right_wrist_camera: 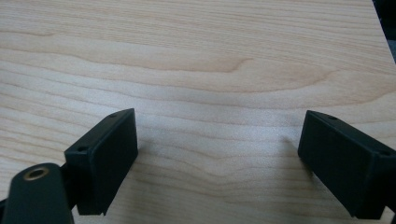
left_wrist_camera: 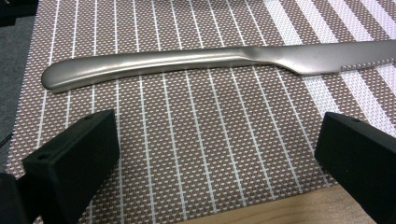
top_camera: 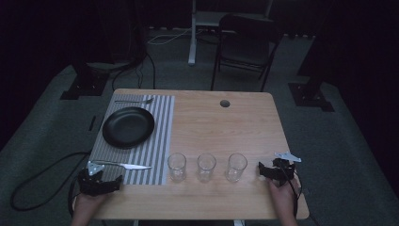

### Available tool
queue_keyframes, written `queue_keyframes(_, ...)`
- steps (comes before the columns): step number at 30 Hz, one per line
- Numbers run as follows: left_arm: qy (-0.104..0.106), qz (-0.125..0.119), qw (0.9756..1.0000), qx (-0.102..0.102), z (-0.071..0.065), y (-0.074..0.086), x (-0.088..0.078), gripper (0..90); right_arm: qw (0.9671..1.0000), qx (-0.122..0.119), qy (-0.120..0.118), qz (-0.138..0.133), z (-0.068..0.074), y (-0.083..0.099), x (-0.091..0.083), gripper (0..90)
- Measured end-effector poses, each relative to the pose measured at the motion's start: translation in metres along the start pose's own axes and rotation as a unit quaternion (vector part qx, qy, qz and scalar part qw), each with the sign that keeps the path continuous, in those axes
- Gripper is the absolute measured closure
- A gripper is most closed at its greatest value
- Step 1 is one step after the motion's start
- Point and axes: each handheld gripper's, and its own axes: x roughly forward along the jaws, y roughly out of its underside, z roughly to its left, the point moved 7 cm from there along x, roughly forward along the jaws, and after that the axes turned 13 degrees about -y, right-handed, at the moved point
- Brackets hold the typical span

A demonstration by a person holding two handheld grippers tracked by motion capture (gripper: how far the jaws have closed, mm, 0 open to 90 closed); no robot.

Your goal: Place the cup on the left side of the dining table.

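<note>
A steel knife (top_camera: 127, 165) lies along the near edge of a grey striped placemat (top_camera: 157, 141). My left gripper (top_camera: 99, 181) rests at the table's front left corner, just short of the knife's handle, and a hand holds it. In the left gripper view the knife (left_wrist_camera: 187, 60) lies crosswise beyond the open gripper (left_wrist_camera: 217, 140), whose jaws stand wide apart over the placemat (left_wrist_camera: 196, 158) with nothing between them. My right gripper (top_camera: 277, 170) sits at the front right, open over bare wood (right_wrist_camera: 196, 60), its jaws (right_wrist_camera: 217, 135) holding nothing.
A black plate (top_camera: 128, 127) sits on the placemat, with a fork (top_camera: 134, 100) along the mat's far edge. Three clear glasses (top_camera: 177, 166) (top_camera: 206, 166) (top_camera: 236, 166) stand in a row near the front. The wooden table (top_camera: 221, 127) has a cable hole (top_camera: 225, 103). A chair (top_camera: 244, 44) stands behind.
</note>
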Motion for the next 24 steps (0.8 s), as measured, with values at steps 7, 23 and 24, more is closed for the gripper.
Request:
queue_keyframes(7, 0.003, 0.004, 1.0, 0.002, 0.0003, -0.0004, 0.0001, 0.4, 1.0, 0.0, 0.0, 0.0, 0.0, 0.0, 0.0, 11.5)
queue_keyframes(23, 0.015, -0.006, 0.9998, 0.013, 0.0018, 0.0019, -0.0024, 1.6, 1.0, 0.0, 0.0, 0.0, -0.0001, 0.0, 0.0, 11.5)
queue_keyframes(24, 0.016, -0.005, 0.9997, 0.015, 0.0018, 0.0019, -0.0026, 1.6, 1.0, 0.0, 0.0, 0.0, -0.0001, 0.0, 0.0, 11.5)
